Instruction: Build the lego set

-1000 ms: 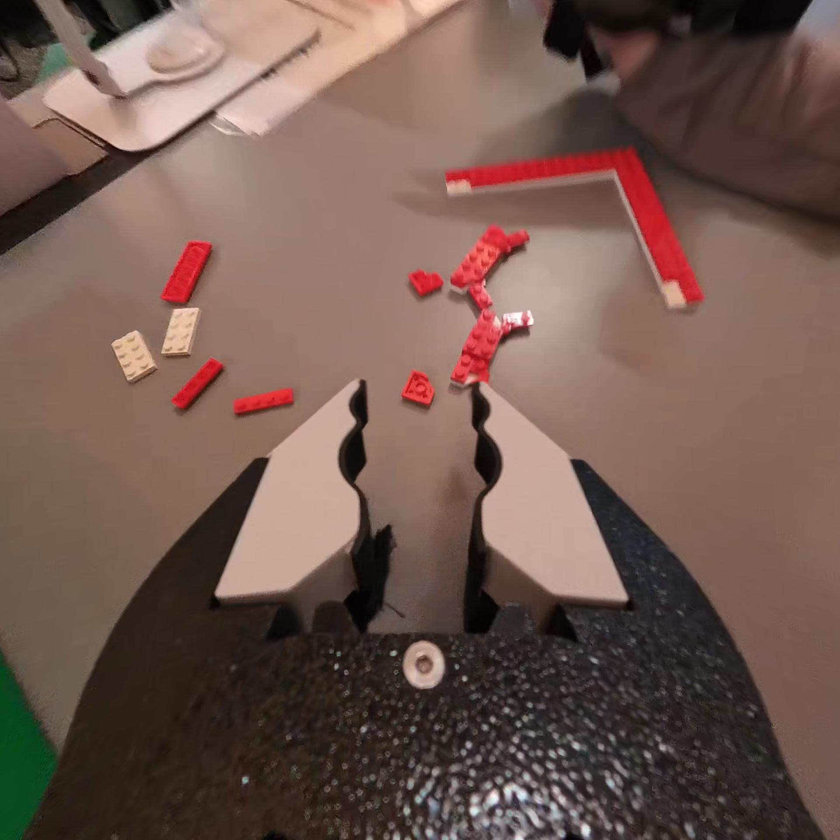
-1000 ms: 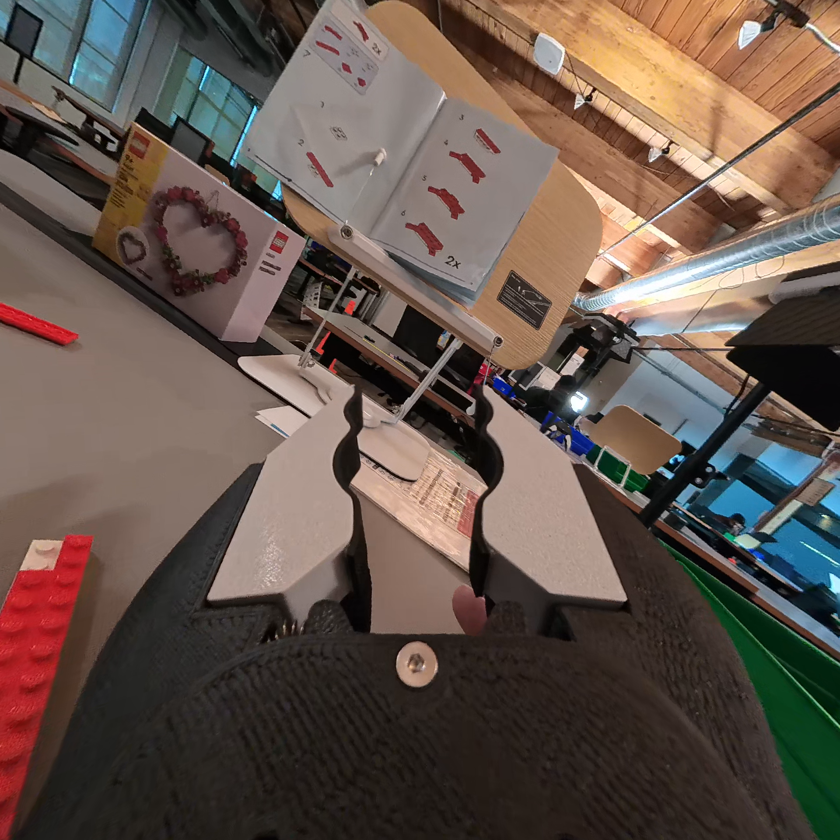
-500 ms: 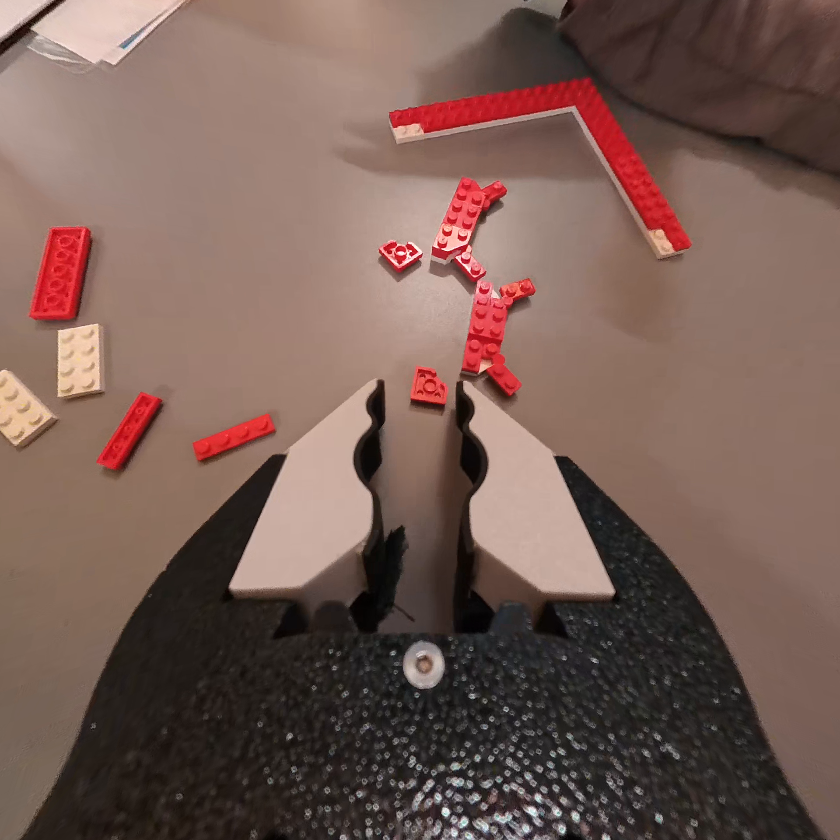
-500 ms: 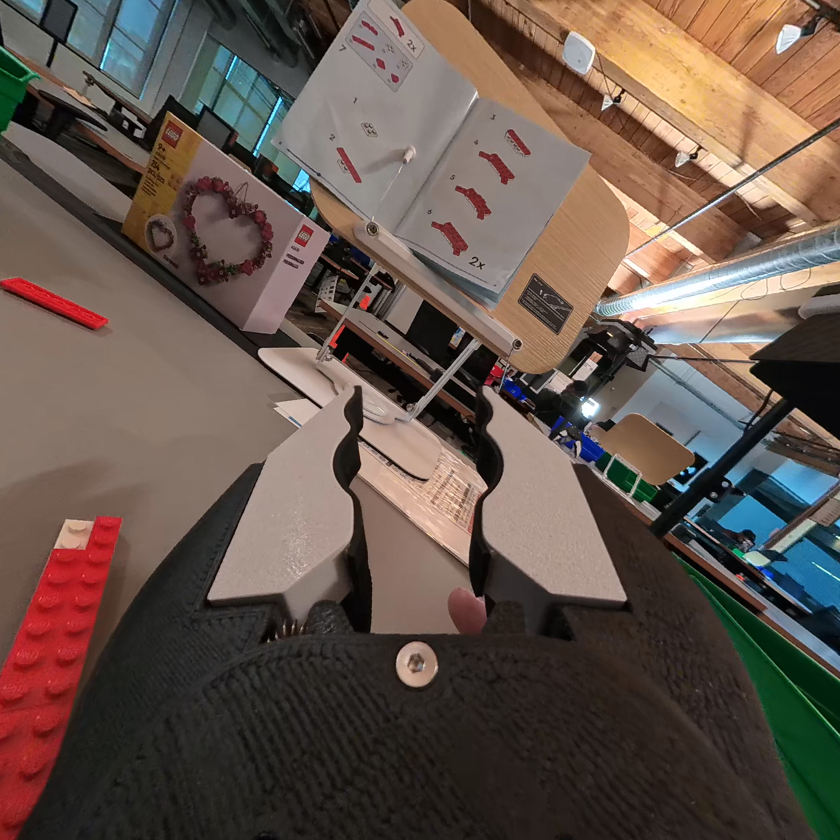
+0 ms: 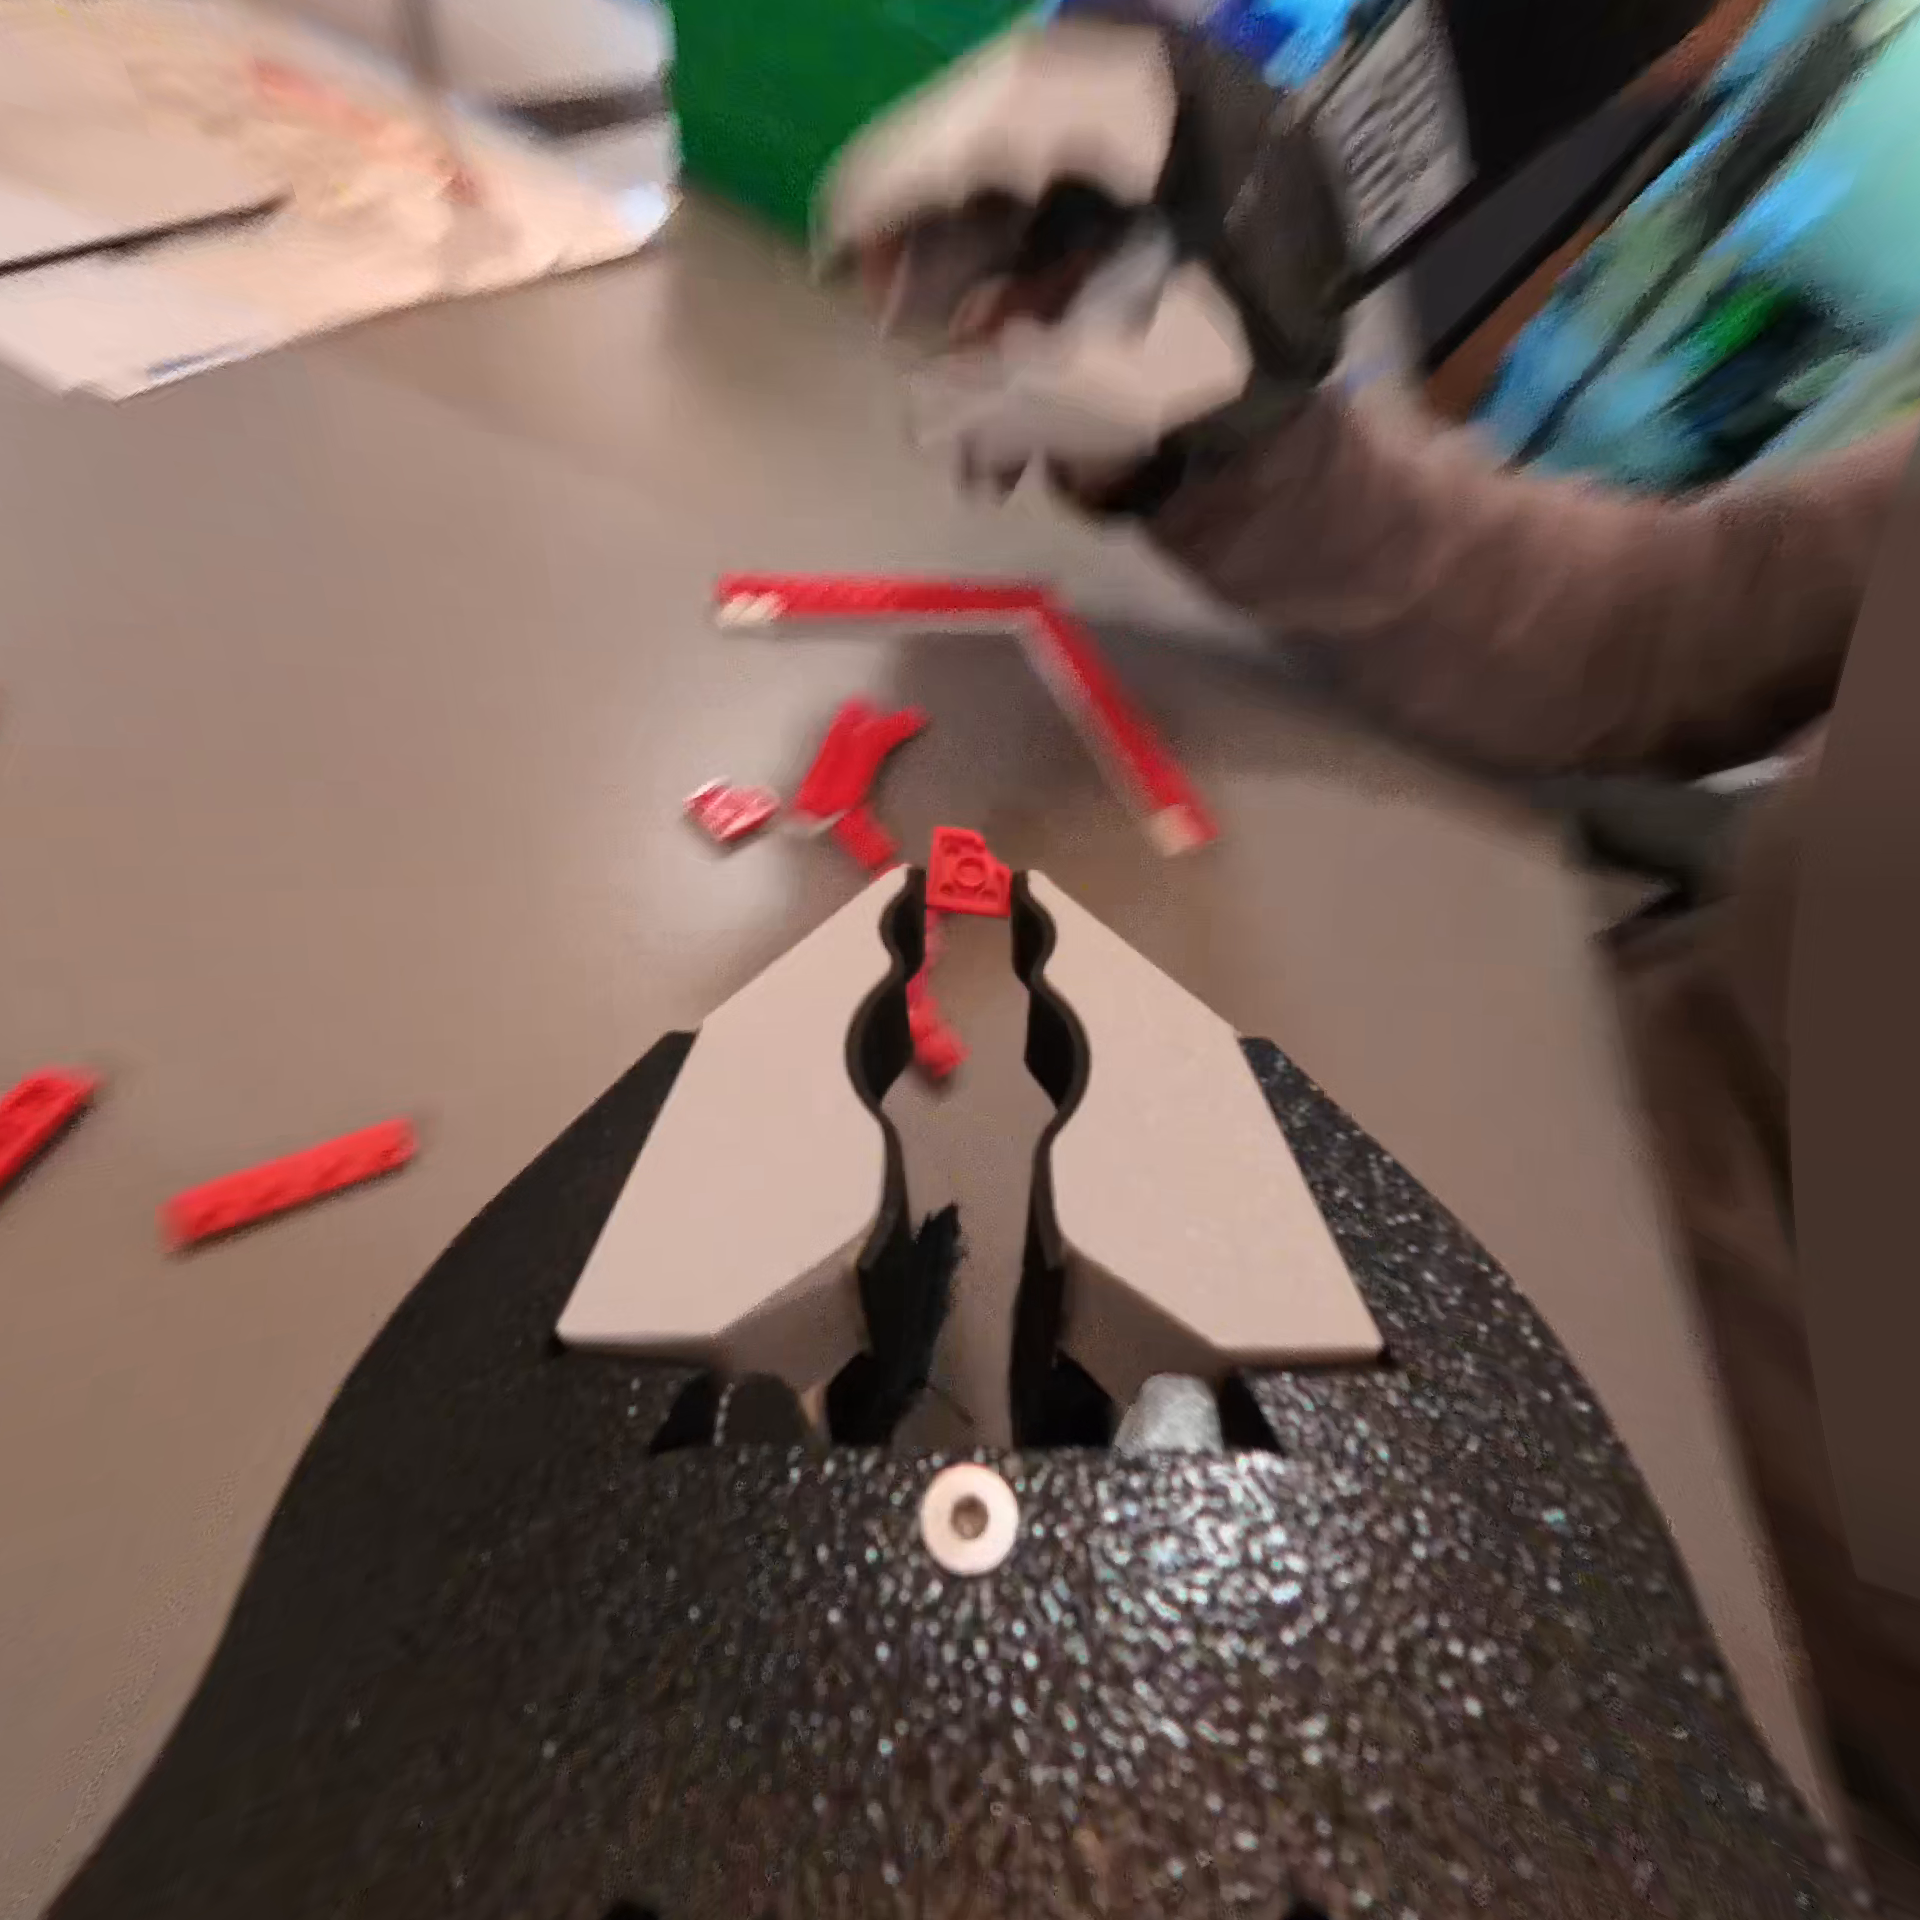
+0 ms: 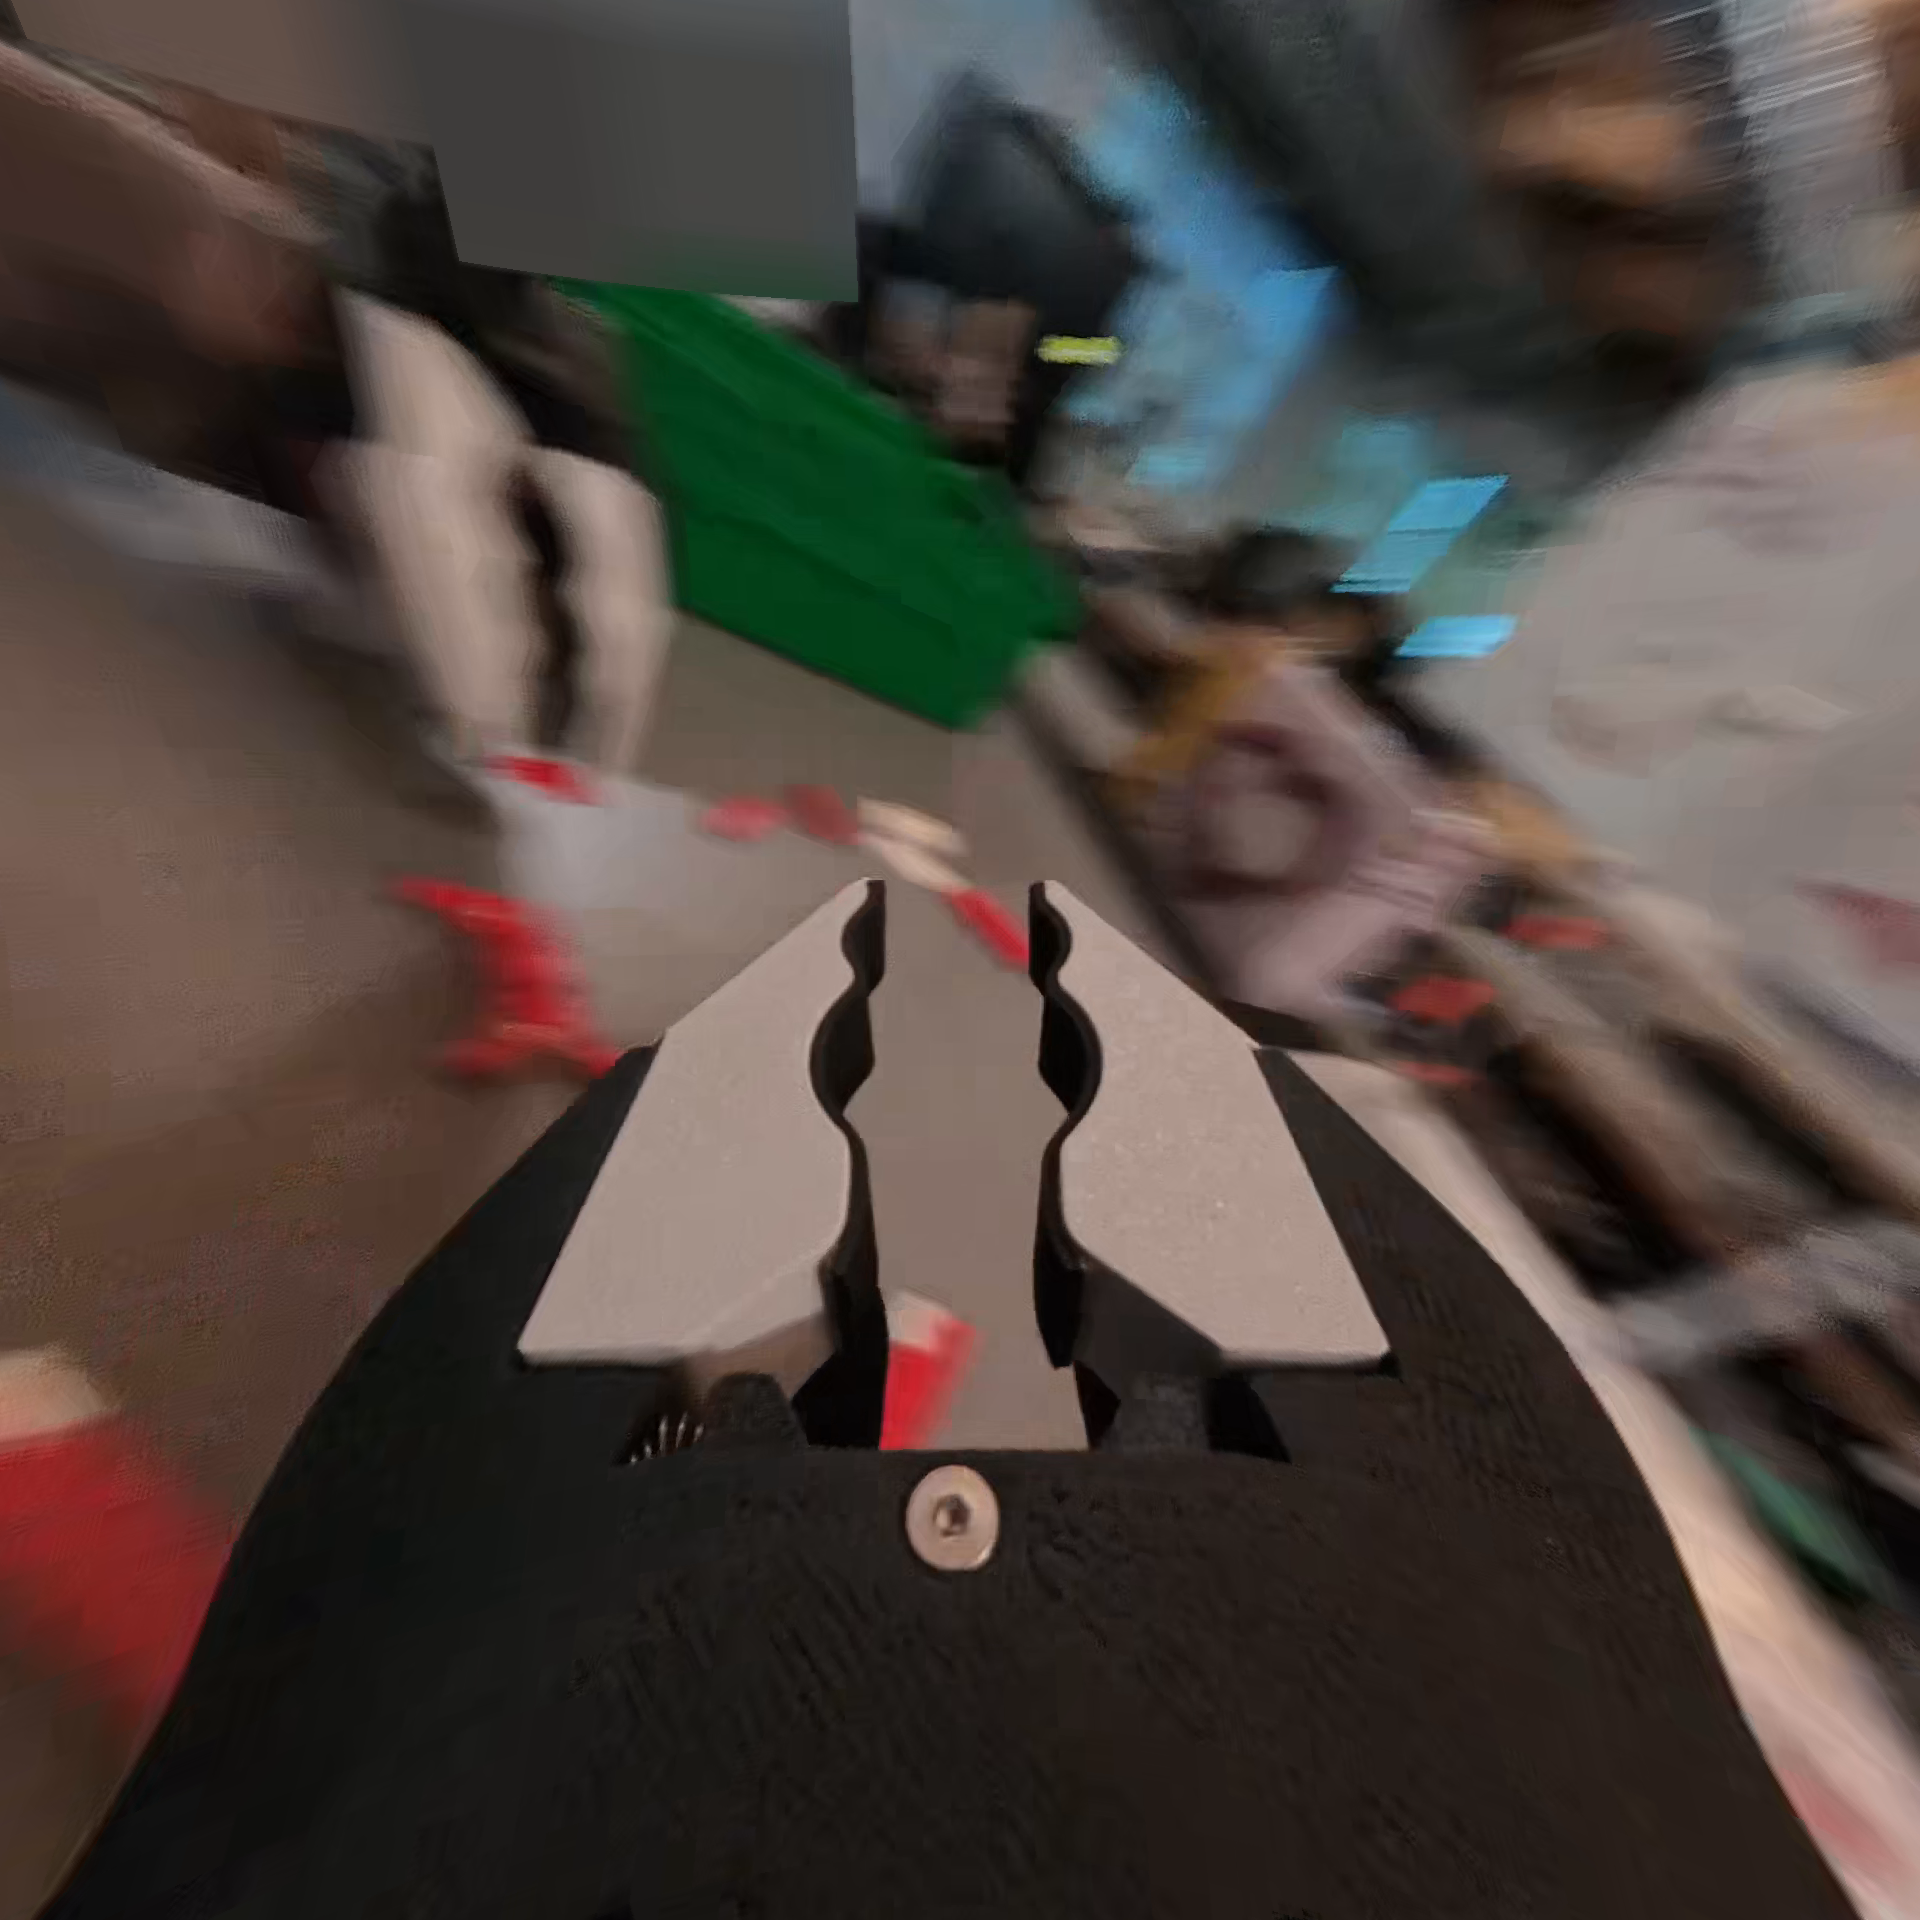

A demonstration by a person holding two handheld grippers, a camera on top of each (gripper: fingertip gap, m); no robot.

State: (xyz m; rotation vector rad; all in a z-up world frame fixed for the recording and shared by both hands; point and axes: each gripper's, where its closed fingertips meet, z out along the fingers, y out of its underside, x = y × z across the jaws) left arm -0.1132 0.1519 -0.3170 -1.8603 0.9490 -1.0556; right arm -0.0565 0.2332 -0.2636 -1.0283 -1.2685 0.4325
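My left gripper (image 5: 968,896) is shut on a small red corner plate (image 5: 966,871), pinched at the fingertips and lifted off the grey table (image 5: 416,623). Beyond it lie a red L-shaped frame (image 5: 1101,686), a red sub-assembly (image 5: 847,769) and another small red plate (image 5: 727,808). My right gripper (image 6: 956,894) is open and empty, and its view is heavily blurred. The right gripper also shows blurred in the left wrist view (image 5: 1039,260), high above the frame. The left gripper shows blurred in the right wrist view (image 6: 540,582).
Loose red plates (image 5: 286,1179) lie at the left of the table. Papers (image 5: 260,208) sit at the far left and a green bin (image 5: 769,94) behind them. A person's sleeve (image 5: 1507,603) reaches in from the right. Red pieces (image 6: 509,966) show blurred in the right wrist view.
My left gripper closed on the small red corner plate and lifted it. My right gripper swung away from the instruction booklet toward the table and the left gripper.
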